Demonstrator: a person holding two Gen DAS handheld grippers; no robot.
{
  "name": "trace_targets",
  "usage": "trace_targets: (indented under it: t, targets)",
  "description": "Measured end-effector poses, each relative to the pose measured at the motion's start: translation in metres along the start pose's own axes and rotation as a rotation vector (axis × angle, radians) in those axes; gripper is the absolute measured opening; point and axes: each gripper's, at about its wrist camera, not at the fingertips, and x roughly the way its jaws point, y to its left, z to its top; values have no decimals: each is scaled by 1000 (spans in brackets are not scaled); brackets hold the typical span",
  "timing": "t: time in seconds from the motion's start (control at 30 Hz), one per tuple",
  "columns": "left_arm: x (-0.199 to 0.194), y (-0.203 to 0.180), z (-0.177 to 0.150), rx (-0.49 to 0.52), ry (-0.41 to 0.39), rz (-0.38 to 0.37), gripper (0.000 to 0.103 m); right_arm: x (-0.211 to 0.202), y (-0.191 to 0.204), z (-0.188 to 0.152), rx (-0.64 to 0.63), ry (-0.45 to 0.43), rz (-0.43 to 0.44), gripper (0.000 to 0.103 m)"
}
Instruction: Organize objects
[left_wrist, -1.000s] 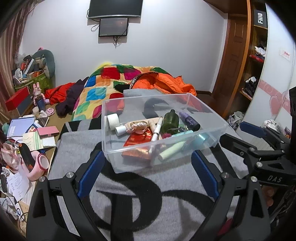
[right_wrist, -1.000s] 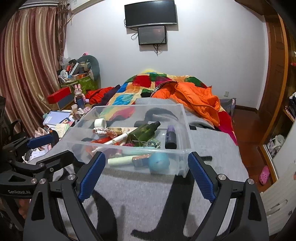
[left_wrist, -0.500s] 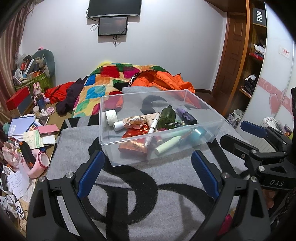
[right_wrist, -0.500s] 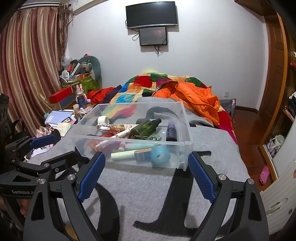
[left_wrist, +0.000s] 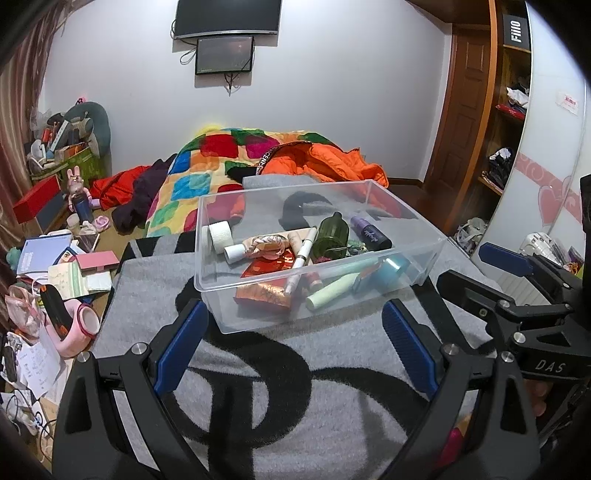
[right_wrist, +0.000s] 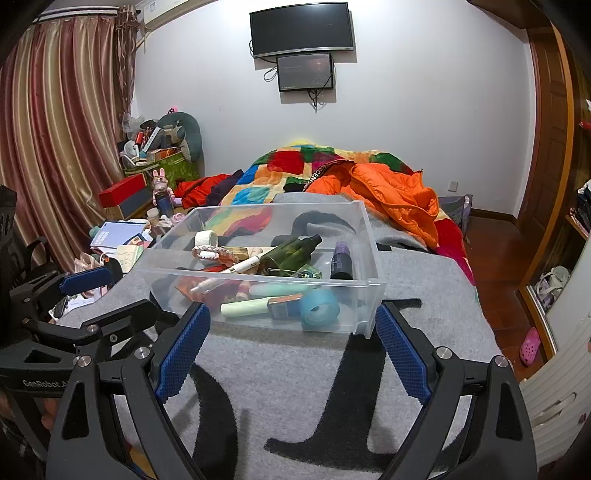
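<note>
A clear plastic bin (left_wrist: 424, 225) stands on a grey blanket with black lettering (left_wrist: 258, 387). It holds a dark green bottle (left_wrist: 332, 234), a purple-capped bottle (left_wrist: 369, 233), a white tape roll (left_wrist: 220, 233), a red packet (left_wrist: 266, 291), a pale green tube (left_wrist: 332, 293) and a blue tape roll (left_wrist: 393, 267). My left gripper (left_wrist: 295, 350) is open and empty, just short of the bin's near wall. My right gripper (right_wrist: 291, 350) is open and empty in front of the bin (right_wrist: 373, 251), which shows the green bottle (right_wrist: 291, 251) and blue roll (right_wrist: 319, 306).
A colourful quilt (left_wrist: 207, 177) and an orange jacket (right_wrist: 388, 188) lie on the bed behind the bin. Books, papers and a pink roll (left_wrist: 86, 321) clutter the left side. A wardrobe (left_wrist: 517, 129) and a wooden door stand to the right.
Both grippers have drawn back from the bin, which now sits farther away and lower in both views. Both stay open and empty.
</note>
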Motion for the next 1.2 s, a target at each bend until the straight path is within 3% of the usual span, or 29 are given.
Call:
trace_targets:
  t: [0.67,1.2]
  targets:
    - [1,-12,-1,68,-1,6,96,1,-5,0,18,4,-7,90]
    - [-4,-2,0,24,-11,1,96,3,-3,-2,16,6,0,90]
